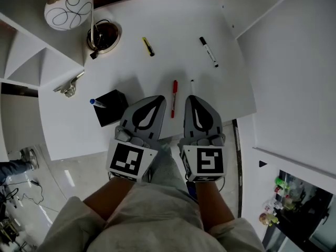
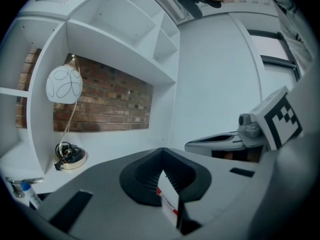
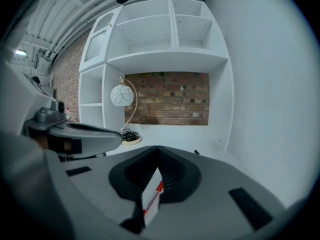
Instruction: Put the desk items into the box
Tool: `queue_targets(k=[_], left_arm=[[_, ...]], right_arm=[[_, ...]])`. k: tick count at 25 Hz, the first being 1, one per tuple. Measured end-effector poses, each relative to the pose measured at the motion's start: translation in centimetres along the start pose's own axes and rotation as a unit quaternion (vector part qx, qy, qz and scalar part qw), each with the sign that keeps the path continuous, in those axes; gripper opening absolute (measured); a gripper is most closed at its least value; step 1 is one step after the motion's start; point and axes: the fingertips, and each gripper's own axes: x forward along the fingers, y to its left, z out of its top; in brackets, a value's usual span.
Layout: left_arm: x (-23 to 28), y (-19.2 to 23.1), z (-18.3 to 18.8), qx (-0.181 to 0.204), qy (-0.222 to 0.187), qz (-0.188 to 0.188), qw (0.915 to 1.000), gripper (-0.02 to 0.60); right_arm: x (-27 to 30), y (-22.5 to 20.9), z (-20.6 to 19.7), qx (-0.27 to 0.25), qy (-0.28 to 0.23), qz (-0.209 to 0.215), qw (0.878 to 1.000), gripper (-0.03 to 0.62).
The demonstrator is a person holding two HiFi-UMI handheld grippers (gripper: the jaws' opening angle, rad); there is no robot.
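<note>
Centrally held side by side, pointing up-frame over the counter (image 1: 157, 25) edge: left tongs (image 1: 160, 100) and right tongs (image 1: 191, 98), both pressed together, empty; red pen (image 1: 174, 97) between tips, black box (image 1: 111, 107) just left.

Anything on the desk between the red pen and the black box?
Only the left gripper: in the head view it sits over the stretch between the red pen and the black box. No desk item shows there.
</note>
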Motion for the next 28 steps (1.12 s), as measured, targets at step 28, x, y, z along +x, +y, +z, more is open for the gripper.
queue_targets(k=[28], left_arm=[[4.6, 1.8, -11.0, -0.086, 0.101, 0.001, 0.9911, 0.008]], right_arm=[[7.4, 1.1, -12.7, 0.032, 0.189, 0.042, 0.981, 0.020]])
